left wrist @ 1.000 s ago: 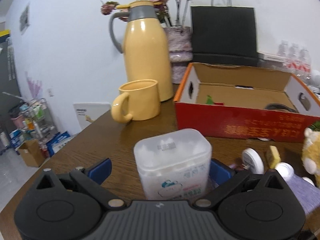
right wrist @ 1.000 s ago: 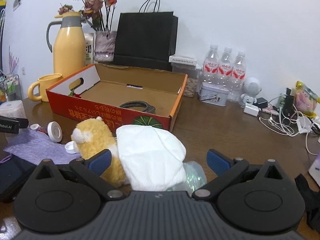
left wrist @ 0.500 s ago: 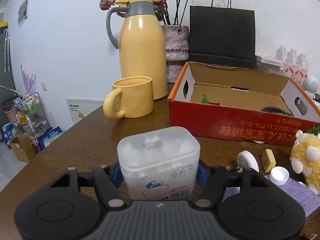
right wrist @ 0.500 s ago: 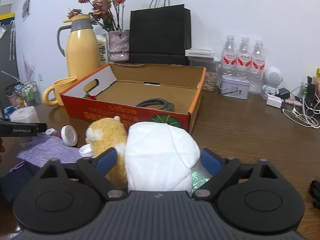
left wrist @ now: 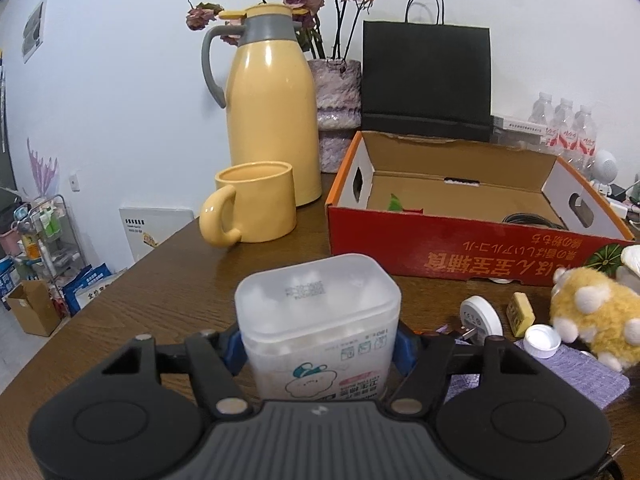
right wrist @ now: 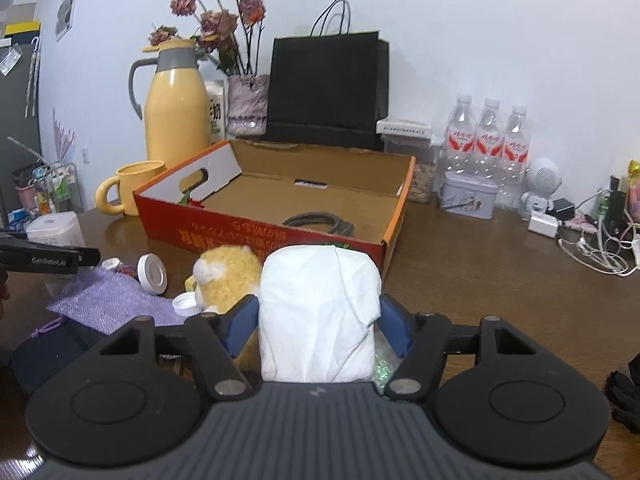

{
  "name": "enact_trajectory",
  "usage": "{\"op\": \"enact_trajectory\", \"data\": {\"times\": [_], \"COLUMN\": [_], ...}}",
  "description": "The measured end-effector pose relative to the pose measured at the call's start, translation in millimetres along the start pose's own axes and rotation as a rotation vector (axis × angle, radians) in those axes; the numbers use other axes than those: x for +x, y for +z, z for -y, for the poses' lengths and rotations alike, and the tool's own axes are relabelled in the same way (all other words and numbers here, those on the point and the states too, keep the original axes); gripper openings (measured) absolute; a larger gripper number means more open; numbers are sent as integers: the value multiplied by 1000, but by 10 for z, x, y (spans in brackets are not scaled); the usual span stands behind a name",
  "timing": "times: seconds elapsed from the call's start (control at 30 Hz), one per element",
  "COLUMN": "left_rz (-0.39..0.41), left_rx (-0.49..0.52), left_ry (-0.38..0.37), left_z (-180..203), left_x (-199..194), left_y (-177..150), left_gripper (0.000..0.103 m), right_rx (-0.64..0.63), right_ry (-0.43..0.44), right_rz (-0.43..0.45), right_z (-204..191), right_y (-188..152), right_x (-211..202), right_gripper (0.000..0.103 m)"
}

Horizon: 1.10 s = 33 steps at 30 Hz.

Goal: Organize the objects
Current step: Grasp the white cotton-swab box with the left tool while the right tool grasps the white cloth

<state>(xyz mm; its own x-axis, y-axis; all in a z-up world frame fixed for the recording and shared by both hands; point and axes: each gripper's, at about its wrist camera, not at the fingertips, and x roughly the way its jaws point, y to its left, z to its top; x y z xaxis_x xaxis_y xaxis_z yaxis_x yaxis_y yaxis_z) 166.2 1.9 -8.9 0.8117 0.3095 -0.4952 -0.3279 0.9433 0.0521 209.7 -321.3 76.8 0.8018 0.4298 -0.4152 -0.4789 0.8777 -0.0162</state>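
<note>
My left gripper point(left wrist: 318, 346) is shut on a translucent cotton swab box point(left wrist: 318, 320), held above the wooden table. My right gripper point(right wrist: 318, 322) is shut on a white tissue pack point(right wrist: 318, 312). An open red cardboard box point(left wrist: 460, 252) lies ahead of both; in the right wrist view point(right wrist: 280, 236) it holds a coiled dark cable point(right wrist: 320, 222). A yellow plush toy point(right wrist: 224, 276) sits just left of the tissue pack, also in the left wrist view point(left wrist: 588, 316). The left gripper and swab box point(right wrist: 56, 230) show at the left of the right wrist view.
A yellow mug point(left wrist: 252, 204) and yellow thermos point(left wrist: 272, 116) stand left of the box. A purple cloth point(right wrist: 108, 300), white caps point(right wrist: 152, 274) and a small yellow block point(left wrist: 520, 314) lie in front of it. Water bottles point(right wrist: 490, 152), a tin point(right wrist: 468, 200) and cables point(right wrist: 596, 248) sit right.
Both grippers closed from open, the left on the swab box and the right on the tissue pack. Both have lifted slightly and moved toward the red box.
</note>
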Motion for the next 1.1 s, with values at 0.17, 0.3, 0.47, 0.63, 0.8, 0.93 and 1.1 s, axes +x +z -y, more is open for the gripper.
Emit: {"op": "enact_trajectory", "data": {"times": [0.17,0.3,0.47,0.63,0.8,0.93,1.1], "left_rz": [27,56,111,158,195,189,191], "left_rx": [5,2,3,14,17,11,28], "left_ry": [-23,-44,-79,-116,-156,-204,-208], "left_z": [-10,-14,28,121,221,286,388], "left_x": [-87,-154,-229,-246,-176,-60,122], "left_y": [36,115,287,489,709,878,1038], "left_gripper": [67,67,67,67,67,67,67], "right_rx": [25,37,47,58,48,41,41], "right_ry": [-12,-14,-6,10,11,-7,-29], "right_rz": [33,57,86,118,127,134,130], "right_z": [4,-22,-117,-272,-426,-493,-513], "right_y": [39,110,227,378,536,654,762], "right_x": [-61,-67,-17,92,270,426,616], "right_gripper": [66,66,66,67,67,67,67]}}
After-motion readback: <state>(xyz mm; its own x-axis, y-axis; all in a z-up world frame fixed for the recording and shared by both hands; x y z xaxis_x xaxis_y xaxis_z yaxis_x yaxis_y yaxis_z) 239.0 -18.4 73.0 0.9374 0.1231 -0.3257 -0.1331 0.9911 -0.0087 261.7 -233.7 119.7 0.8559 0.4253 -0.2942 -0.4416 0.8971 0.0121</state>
